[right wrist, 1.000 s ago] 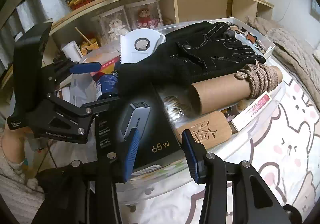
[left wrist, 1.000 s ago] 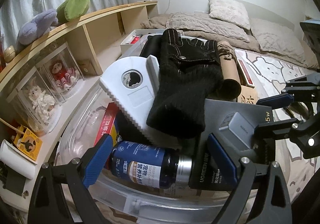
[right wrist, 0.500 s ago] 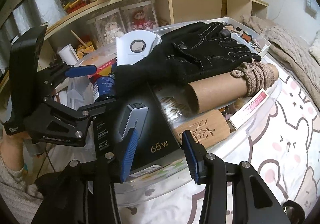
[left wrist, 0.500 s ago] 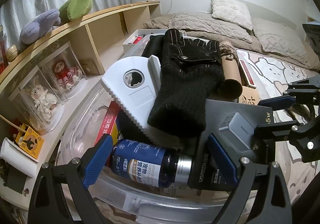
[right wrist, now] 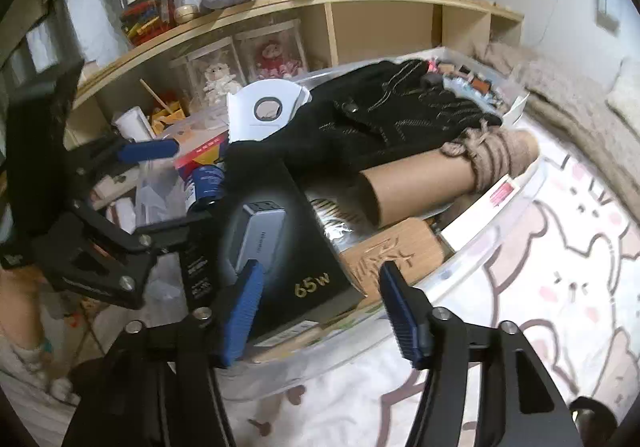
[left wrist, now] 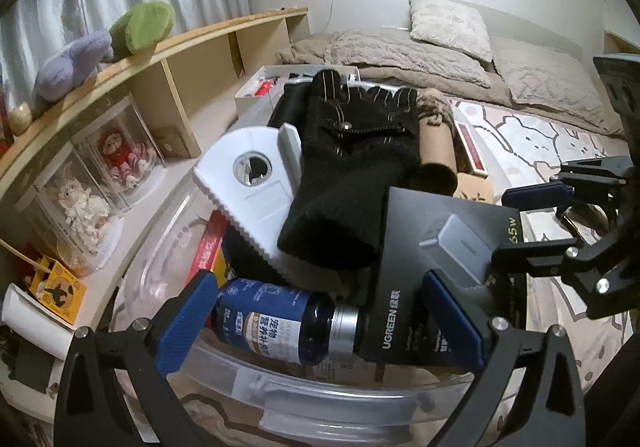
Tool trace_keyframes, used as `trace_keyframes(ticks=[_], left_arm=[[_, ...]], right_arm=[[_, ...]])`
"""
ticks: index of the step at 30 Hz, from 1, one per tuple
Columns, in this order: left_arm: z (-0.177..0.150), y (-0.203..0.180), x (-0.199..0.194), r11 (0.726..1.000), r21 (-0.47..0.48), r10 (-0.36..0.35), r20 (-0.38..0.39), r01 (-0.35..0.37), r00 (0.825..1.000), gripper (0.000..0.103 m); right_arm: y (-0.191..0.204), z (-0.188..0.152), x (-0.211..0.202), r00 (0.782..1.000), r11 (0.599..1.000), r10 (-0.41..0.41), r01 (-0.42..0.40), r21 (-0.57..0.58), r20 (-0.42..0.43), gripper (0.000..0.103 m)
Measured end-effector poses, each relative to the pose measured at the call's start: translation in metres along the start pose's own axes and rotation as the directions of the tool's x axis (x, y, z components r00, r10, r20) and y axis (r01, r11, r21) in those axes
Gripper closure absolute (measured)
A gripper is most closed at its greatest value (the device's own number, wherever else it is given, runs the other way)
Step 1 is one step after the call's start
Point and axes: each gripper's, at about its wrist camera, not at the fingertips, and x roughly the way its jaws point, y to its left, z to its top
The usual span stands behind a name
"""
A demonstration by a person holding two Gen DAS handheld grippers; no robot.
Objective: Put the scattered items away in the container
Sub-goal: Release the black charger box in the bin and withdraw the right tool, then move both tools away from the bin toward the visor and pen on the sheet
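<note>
The clear plastic container (left wrist: 224, 387) stands on the bed, on a sheet (right wrist: 560, 255) printed with pink bears, and it is heaped full. On top lies a black glove (left wrist: 352, 167), partly over a white flat piece with a round hole (left wrist: 252, 183) and a cardboard tube (right wrist: 416, 183) wound with rope at its far end. Near the front rim a black charger box (right wrist: 288, 239) marked "65w" leans over a dark blue bottle (left wrist: 276, 319) that lies on its side; a wooden block (right wrist: 392, 251) with a carved sign sits just beside the box. The left hand-held gripper (left wrist: 320, 319) hangs over the bottle and the box corner, its jaws wide apart and opening, pressing on neither. The right hand-held gripper (right wrist: 320, 307) is at the box's near corner, its jaws also opening, and the blue pads (right wrist: 240, 311) do not press on it. A wooden shelf (right wrist: 360, 3) with dolls stands behind.
</note>
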Motion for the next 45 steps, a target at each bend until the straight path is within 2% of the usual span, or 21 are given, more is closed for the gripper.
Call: trace_keyframes(ticks=[1,13,19,30,45], left_arm=[[0.001,0.0,-0.002,1.0,-0.003,-0.001,0.008,0.001,1.0,0.0],[0.007,0.008,-0.029,0.995,-0.096,-0.005,0.097,0.014,0.995,0.0],[0.009,0.003,-0.039,0.997,-0.081,0.003,0.122,0.007,0.992,0.0],[0.016,-0.021,-0.051,0.996,-0.048,-0.061,0.162,0.069,0.985,0.0],[0.029,-0.056,-0.06,0.991,-0.027,-0.122,0.205,0.13,0.971,0.0]], right_arm=[[0.0,0.0,-0.001,1.0,1.0,-0.002,0.002,-0.004,0.006,0.0],[-0.014,0.0,-0.04,0.986,0.996,-0.066,0.055,0.073,0.156,0.0],[-0.016,-0.001,-0.058,0.97,0.99,-0.128,0.114,0.079,0.208,0.0],[-0.025,-0.019,-0.091,0.95,0.977,-0.208,0.188,0.105,0.234,0.0],[-0.036,-0.043,-0.139,0.91,0.953,-0.289,0.243,0.183,0.298,0.0]])
